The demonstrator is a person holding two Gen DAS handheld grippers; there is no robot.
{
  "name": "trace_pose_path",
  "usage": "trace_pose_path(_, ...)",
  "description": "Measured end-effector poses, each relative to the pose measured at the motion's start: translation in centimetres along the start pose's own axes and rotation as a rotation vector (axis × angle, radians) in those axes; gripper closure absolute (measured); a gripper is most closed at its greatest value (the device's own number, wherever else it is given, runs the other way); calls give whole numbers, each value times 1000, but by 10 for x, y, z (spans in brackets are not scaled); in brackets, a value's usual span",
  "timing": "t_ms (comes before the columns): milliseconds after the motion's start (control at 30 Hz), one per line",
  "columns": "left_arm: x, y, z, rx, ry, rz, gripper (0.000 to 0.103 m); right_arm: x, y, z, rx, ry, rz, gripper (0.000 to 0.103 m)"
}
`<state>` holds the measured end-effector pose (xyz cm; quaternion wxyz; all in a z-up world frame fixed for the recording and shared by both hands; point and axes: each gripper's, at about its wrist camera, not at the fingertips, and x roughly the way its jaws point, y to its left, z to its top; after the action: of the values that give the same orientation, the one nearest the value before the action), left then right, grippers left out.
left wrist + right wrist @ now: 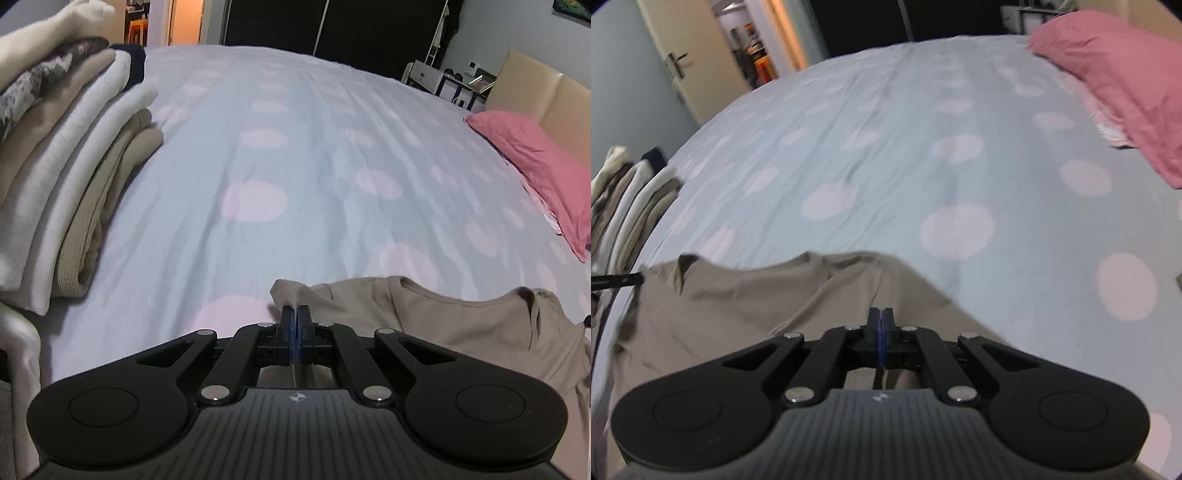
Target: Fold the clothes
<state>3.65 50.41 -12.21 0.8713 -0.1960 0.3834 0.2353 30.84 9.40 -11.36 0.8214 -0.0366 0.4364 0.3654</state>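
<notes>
Left hand-held gripper (294,314): jaws closed, pinching bunched corner of beige t-shirt (461,325). Rest of shirt spreads to its right, neckline facing away across bed (295,166). Right hand-held gripper (881,316): jaws closed, shirt fabric right at tips and under them, grip likely, not certain. Shirt long axis runs gripper to gripper. Folded pile (74,166) far left of left hand-held gripper.

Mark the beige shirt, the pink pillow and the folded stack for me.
beige shirt (461,325): left wrist view, on the chest just below the neckline.
pink pillow (1115,66): right wrist view, on the middle of the pillowcase.
folded stack (74,155): left wrist view, on a white layer mid-pile.
</notes>
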Motion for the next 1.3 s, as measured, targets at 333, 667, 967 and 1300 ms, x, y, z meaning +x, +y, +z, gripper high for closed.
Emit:
trace_pose_path(333,10,5,-6,0,64,55,100,9,-10,-9,5,70,-104,98)
trace_pose_path(667,3,-6,-1,53,12,57,84,9,24,-4,-7,11,80,76)
trace_pose_path(967,-28,-23,-25,194,64,-32,84,28,72,-29,-236,173,65,77)
trace_pose_path(1300,-77,-17,-56,275,116,19,82,-65,-2,-29,-84,76,-152,74)
